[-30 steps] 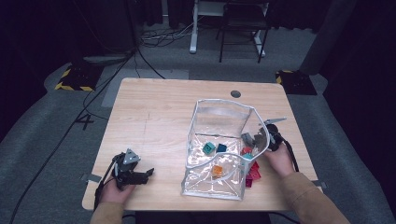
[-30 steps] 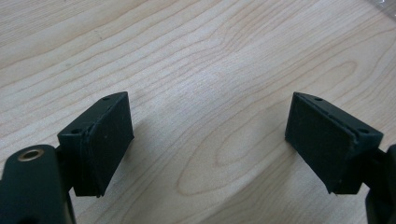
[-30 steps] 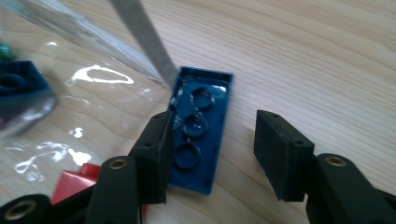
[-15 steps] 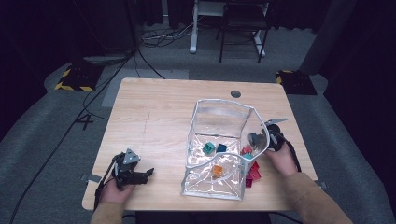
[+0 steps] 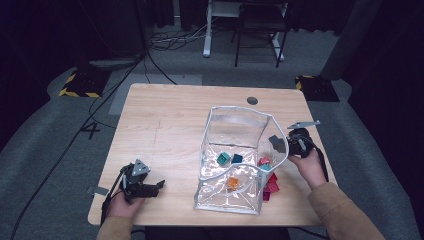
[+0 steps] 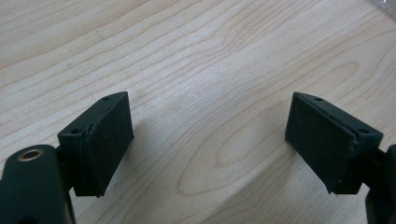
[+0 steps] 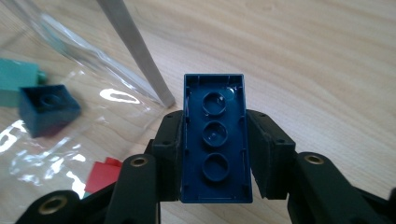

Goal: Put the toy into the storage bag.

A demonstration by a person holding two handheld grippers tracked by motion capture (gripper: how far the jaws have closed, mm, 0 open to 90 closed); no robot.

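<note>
Bench (image 5: 165, 125) of pale wood, carrying everything. On its right half, clear plastic pouch (image 5: 235, 125) with a grey rim, standing open-mouthed so that bricks can be dropped in from above. Inside on the pouch floor: teal brick (image 5: 223, 158), small dark blue brick (image 5: 237, 159), orange brick (image 5: 232, 183). Red bricks (image 5: 270, 182) at the pouch's near right corner; inside or outside the wall, hard to tell.

Right tool (image 5: 278, 143) held just beside the pouch's right rim, raised off the bench, probably lifting its load toward the opening. Jaws just drawn closer, now clamped on a long dark blue brick (image 7: 215, 135), pads pressed against its two long sides, hollow underside with three round tubes facing the camera. Gripped across the narrow width, likely for a firm hold and a clean drop.

Left tool (image 5: 159, 186) parked at the near left corner, well apart from the pouch, jaws spread wide with nothing between them, apparently idle.

From the high view: layout, pouch shape, both hands' places; held brick too small there to make out. From the right gripper view: the grip itself, the brick's underside, the pouch rim close by. From the left gripper view: bare wood grain between the open pads (image 6: 107, 140).
</note>
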